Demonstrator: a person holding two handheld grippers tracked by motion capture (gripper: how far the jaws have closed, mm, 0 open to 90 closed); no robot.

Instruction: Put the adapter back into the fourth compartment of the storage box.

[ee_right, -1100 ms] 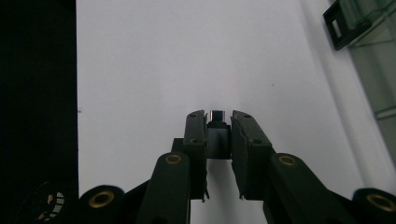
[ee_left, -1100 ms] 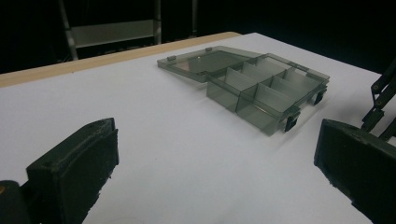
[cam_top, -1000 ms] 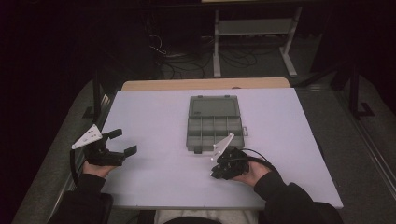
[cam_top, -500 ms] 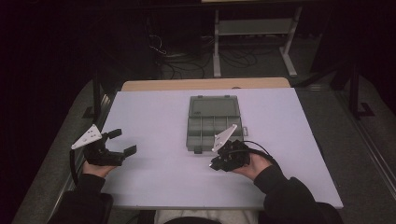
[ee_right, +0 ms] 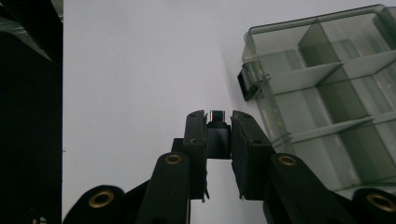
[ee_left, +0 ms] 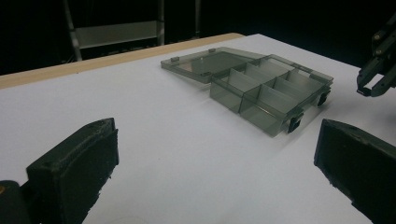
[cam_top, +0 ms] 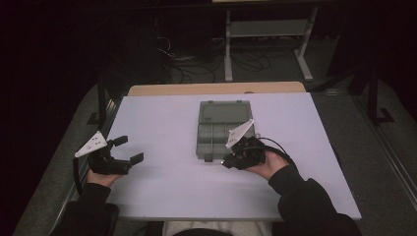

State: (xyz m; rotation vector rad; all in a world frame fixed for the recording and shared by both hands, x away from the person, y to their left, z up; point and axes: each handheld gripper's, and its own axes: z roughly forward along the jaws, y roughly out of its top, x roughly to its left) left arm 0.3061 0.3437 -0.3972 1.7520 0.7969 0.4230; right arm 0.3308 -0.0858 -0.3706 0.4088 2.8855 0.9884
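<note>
A grey see-through compartment box (cam_top: 216, 140) lies open in the middle of the white table, its lid (cam_top: 225, 112) folded flat at the far side and its compartments looking empty. In the right gripper view the box (ee_right: 327, 84) is just right of my right gripper (ee_right: 218, 119), which is shut on a small black part with a metal tip (ee_right: 217, 133). From above, that right gripper (cam_top: 227, 161) sits at the box's near right corner. My left gripper (cam_top: 129, 149) stands open near the table's left edge, jaws wide apart (ee_left: 217, 140), facing the box (ee_left: 266, 91).
The white table top (cam_top: 167, 123) has a wooden strip (cam_top: 216, 88) along its far edge. Beyond it stand a metal shelf frame (cam_top: 268, 29) and loose cables (cam_top: 196, 59) on the dark floor. Two black latches (ee_left: 295, 123) hang at the box's near side.
My right gripper has moved a little away from the person, closer to the box's near edge, still shut on the small part. The left gripper has stayed put.
</note>
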